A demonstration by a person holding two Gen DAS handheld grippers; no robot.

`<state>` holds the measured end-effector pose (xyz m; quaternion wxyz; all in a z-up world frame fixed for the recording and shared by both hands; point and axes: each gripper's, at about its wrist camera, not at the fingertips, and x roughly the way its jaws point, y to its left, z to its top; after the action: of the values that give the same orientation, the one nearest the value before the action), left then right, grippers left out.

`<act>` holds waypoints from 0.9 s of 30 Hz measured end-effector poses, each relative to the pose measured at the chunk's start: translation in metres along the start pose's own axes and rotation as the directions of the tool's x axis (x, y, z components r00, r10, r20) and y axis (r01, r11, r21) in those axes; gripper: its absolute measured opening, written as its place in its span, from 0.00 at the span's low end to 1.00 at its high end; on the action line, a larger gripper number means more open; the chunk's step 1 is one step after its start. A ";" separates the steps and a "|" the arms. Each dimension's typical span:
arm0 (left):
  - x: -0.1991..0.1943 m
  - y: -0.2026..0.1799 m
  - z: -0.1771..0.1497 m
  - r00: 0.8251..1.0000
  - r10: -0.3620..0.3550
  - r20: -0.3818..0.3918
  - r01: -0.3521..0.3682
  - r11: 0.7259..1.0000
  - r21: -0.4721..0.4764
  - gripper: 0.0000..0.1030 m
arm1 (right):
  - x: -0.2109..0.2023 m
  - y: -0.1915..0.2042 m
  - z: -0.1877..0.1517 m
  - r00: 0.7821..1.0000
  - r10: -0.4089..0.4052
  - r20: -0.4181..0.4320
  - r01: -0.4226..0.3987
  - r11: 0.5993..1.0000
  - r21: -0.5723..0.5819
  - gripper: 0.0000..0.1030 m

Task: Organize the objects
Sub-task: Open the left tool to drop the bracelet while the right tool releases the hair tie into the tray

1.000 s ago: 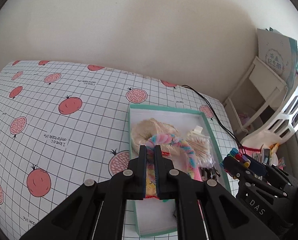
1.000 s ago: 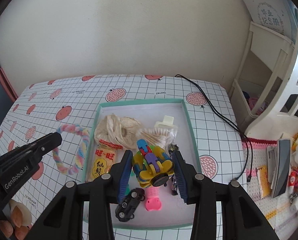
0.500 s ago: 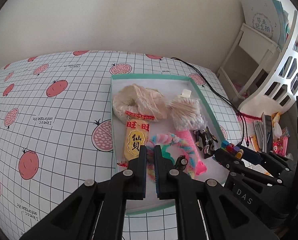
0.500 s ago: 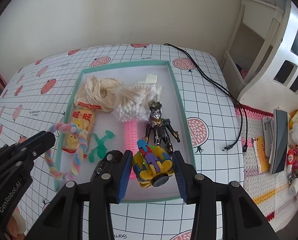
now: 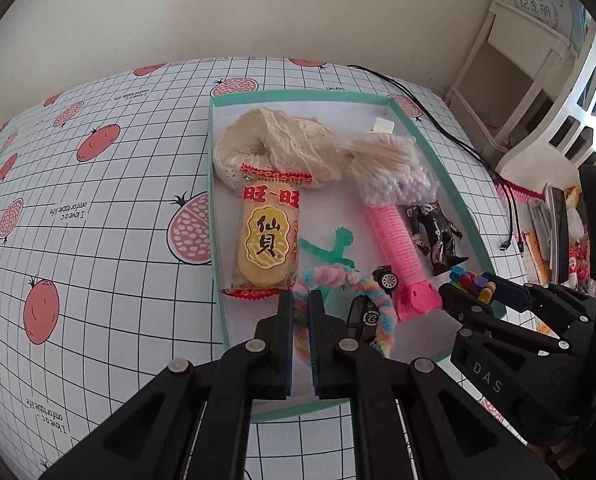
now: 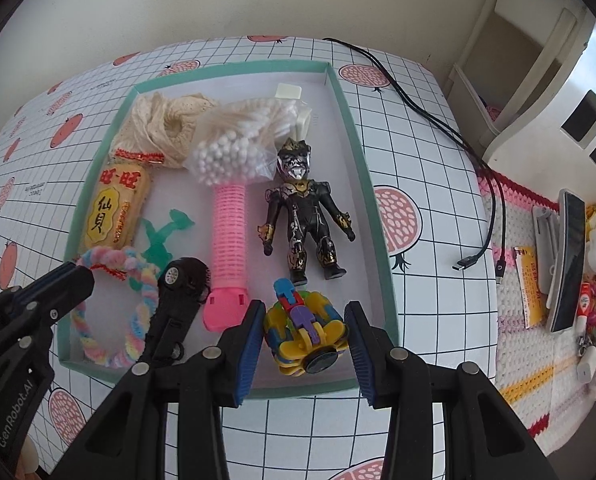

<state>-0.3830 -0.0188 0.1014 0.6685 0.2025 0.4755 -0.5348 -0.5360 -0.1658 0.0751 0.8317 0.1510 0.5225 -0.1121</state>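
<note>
Left wrist view: left gripper (image 5: 301, 312) clamped on pastel fuzzy ring (image 5: 350, 280), ring over near-left part of teal box (image 5: 298, 95). Right gripper (image 6: 304, 332) pinches colourful block toy (image 6: 304, 330) above near-right box floor, near black figure (image 6: 306, 216).

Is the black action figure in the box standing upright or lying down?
Lying down. The black action figure lies flat on its back on the white floor of the box, face up, arms spread, beside the pink roller.

Box (image 6: 378, 240) on table (image 6: 438, 128) — snack pack (image 6: 111, 210) left, figure (image 6: 304, 220) right, roller (image 6: 227, 232) between.
</note>
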 end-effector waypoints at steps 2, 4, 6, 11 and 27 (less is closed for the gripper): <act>0.003 -0.001 -0.002 1.000 0.007 -0.010 -0.007 1.000 0.009 0.07 | 0.002 0.001 -0.001 1.000 -0.004 -0.008 0.004 1.000 -0.009 0.42; 0.006 -0.002 -0.003 1.000 0.012 -0.018 -0.012 1.000 0.016 0.07 | 0.003 0.001 -0.002 1.000 -0.007 -0.012 0.006 1.000 -0.017 0.42; 0.008 -0.002 -0.003 1.000 0.020 -0.024 -0.020 1.000 0.020 0.08 | 0.005 0.001 -0.003 1.000 -0.008 -0.016 0.007 1.000 -0.018 0.42; 0.012 -0.003 -0.006 0.999 0.033 -0.040 -0.032 0.999 0.029 0.08 | 0.006 -0.001 -0.004 1.000 0.003 -0.017 -0.003 1.000 -0.016 0.42; -0.013 -0.005 -0.003 1.000 0.024 0.020 -0.025 0.997 0.068 0.29 | -0.008 0.001 -0.006 1.000 0.013 0.017 -0.012 0.999 -0.032 0.54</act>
<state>-0.3887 -0.0118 0.1122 0.6723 0.2258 0.4480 -0.5444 -0.5443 -0.1624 0.0796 0.8392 0.1400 0.5160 -0.0998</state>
